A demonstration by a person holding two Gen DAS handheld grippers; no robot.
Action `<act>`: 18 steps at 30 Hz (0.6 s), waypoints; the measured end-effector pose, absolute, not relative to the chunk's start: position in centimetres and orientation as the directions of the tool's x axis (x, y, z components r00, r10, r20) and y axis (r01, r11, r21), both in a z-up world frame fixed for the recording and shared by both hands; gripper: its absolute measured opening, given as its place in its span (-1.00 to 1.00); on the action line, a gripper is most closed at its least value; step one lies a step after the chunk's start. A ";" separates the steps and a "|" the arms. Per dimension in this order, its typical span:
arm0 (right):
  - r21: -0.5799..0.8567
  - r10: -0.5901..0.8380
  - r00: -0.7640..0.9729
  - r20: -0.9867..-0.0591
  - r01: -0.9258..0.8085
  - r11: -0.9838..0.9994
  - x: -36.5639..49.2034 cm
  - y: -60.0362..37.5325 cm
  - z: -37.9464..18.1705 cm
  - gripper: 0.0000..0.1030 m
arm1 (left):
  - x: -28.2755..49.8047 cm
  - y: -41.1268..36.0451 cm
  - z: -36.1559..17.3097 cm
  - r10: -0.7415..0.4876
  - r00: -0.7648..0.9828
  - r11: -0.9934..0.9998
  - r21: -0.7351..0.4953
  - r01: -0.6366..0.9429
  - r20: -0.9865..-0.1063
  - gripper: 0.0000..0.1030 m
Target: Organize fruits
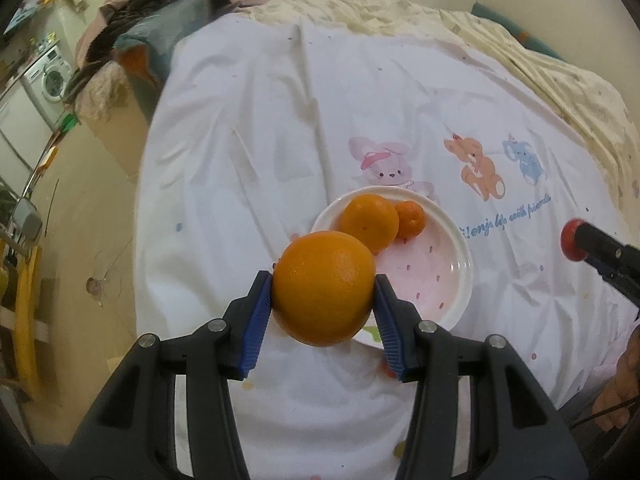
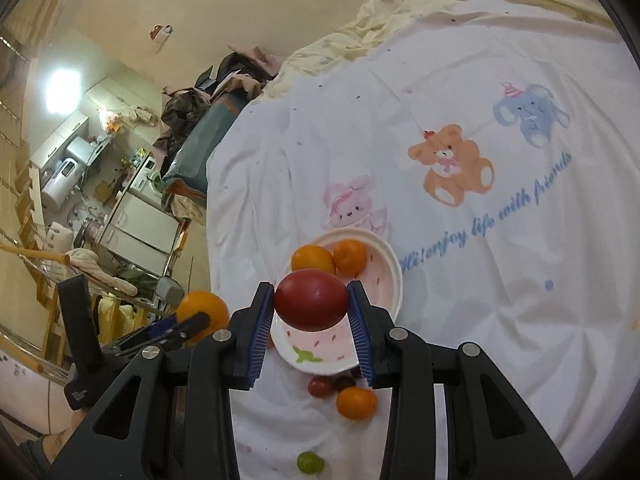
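orange fruit, a large orange [image 1: 324, 288], sat clamped in the left gripper [image 1: 323, 304] above the plate [image 1: 460, 240]; the right gripper [image 2: 311, 312] gripped a red plum [image 2: 311, 299] over that plate, which lay on the white sheet [image 2: 500, 280].

A large orange [image 1: 324, 288] and a red fruit [image 2: 311, 299] are held above the plate [image 2: 390, 276], where two oranges [image 2: 350, 257] are seen

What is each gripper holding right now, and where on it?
The left gripper clamps a large round orange by its opposite sides. The right gripper clamps a smooth red oval fruit by its two ends.
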State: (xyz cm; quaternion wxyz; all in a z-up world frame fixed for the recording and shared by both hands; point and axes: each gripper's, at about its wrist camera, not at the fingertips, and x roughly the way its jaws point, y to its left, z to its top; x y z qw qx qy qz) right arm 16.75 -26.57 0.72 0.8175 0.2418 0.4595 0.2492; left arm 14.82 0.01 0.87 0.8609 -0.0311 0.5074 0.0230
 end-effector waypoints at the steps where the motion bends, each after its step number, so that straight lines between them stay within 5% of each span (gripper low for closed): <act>1: 0.625 0.631 0.447 -0.634 -0.184 0.759 17.2 -26.4 0.5 -0.24 | 15.1 -0.1 0.7 0.008 0.482 0.997 -0.029 -0.069 -0.876 -0.11; 18: 0.631 0.636 0.307 -0.708 -0.130 0.765 24.3 -24.7 -5.2 -0.24 | 20.8 -2.7 -5.7 0.016 0.376 1.000 0.014 -0.008 -0.926 -0.11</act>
